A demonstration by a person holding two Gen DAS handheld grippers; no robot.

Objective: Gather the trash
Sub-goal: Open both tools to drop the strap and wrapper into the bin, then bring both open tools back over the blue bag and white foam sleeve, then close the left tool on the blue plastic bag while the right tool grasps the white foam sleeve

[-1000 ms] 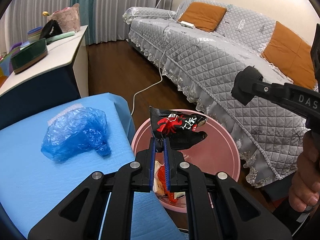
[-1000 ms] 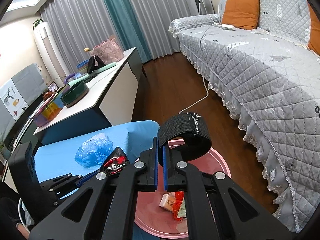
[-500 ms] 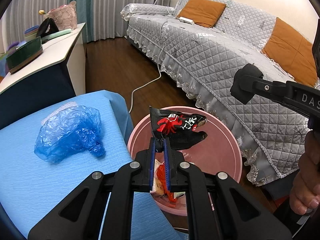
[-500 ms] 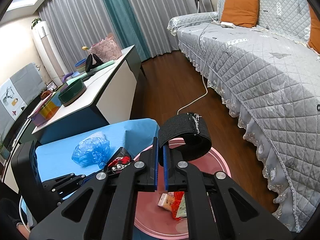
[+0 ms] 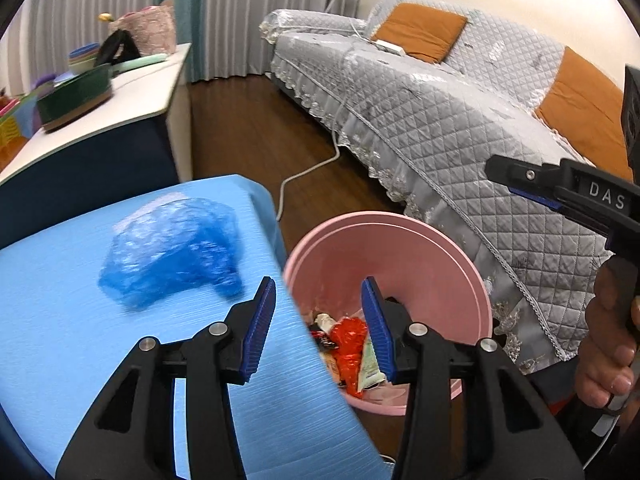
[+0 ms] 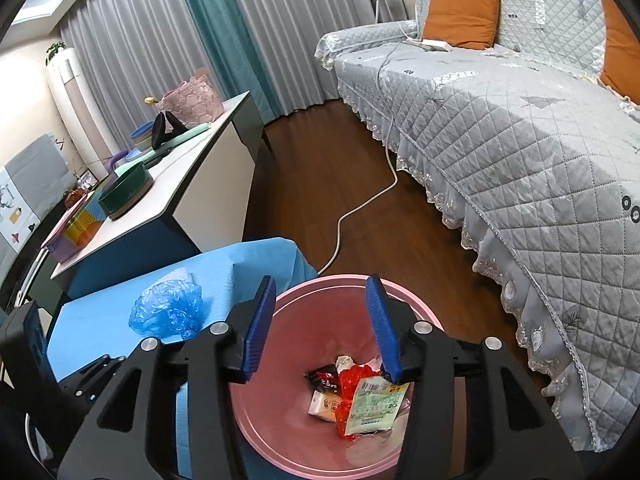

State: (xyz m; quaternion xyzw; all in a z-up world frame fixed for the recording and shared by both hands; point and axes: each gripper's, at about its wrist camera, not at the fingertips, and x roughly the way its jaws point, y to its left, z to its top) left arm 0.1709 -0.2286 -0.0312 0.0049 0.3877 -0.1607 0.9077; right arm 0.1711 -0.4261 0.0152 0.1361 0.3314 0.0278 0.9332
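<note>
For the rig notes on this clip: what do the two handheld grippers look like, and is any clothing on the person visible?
Both the left gripper and the right gripper are matte black plastic linkages with silver pivot bolts; their jaws carry ribbed blue pads. In the left wrist view, the right gripper's side bears white letters "DAS", and a hand wraps its black grip. No sleeve or clothing can be made out.

The left gripper (image 5: 318, 300) points forward and downward, its 2 blue-padded fingers (image 5: 260, 326) spread apart; the jaws have just been opening and nothing sits between them. The right gripper (image 6: 322, 300) tilts downward likewise, its 2 blue pads (image 6: 382, 328) parted, jaws just opened, gap bare. In the left wrist view the right gripper reaches in from the right edge, with a hand (image 5: 610, 352) wrapped around its handle, fingers curled.
</note>
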